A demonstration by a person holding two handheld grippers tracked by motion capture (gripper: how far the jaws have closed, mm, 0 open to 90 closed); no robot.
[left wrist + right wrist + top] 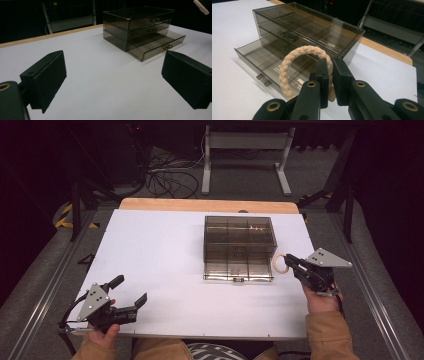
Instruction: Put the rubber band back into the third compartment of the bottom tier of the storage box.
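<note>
braided ring (305, 65) clenched in right gripper (292, 263), held just right of smoked drawer box (240, 247). bottom drawer (265, 66) already pulled out; ring not yet in it. left gripper (131, 292) released, idle near-left on table (165, 245).

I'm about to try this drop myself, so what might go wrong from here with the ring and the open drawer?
1. The right tongs pinch the braided ring at one edge only, so it may swing or slip out early.
2. The bottom drawer is only partly pulled out; the ring could catch on the drawer above or a divider and land on the table.
3. The clear drawer box looks light, and the open left tongs are far away, so a bump might shift it.
</note>
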